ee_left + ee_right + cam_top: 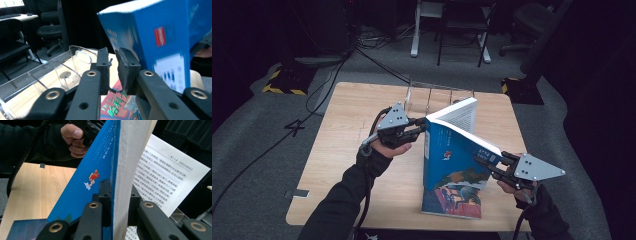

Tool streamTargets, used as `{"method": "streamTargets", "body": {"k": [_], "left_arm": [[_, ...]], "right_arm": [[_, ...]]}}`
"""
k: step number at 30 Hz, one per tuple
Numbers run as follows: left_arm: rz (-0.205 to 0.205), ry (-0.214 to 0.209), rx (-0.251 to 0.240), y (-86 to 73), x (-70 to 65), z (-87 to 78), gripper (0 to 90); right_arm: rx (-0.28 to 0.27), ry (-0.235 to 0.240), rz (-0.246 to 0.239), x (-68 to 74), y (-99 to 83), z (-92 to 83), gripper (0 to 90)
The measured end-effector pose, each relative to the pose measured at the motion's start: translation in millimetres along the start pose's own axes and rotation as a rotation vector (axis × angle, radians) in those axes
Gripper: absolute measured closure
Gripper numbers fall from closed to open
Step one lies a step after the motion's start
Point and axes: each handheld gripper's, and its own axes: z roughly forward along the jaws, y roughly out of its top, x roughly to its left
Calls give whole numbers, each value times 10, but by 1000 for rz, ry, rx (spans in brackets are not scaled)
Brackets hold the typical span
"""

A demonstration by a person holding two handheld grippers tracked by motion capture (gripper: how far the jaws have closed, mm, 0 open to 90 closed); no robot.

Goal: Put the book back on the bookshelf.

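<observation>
Blue book (100, 167) between right tool (120, 195) jaws

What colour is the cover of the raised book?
The book has a blue cover with a small colourful figure, clearest in the right gripper view.

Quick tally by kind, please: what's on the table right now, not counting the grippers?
Books: 2, one blue book held up, one flat book under it
Clear racks: 1, the clear rack at the far edge
Total: 3

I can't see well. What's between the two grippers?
The blue book, standing open between the left gripper and right gripper, as the high view shows.
</observation>
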Motion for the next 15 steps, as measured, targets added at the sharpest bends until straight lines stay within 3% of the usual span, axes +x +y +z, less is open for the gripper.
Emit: {"method": "streamTargets", "body": {"k": [4,5,9,14,15], "left_arm": [[-16,-11,12,-93,-47,-66,690],[-16,-18,29,-125,-61,-81,636],[-3,-24,79,-279,-157,-124,590],[-22,-89,126,-484,-184,-179,444],[-18,-85,143,-515,-202,-183,428]], "right_arm": [[1,2,-1,22,-5,-25,800],[0,1,-3,38,-12,-44,800],[-3,2,-4,57,-17,-66,799],[-1,5,1,90,-21,-97,799],[-2,5,-1,95,-20,-99,799]]}}
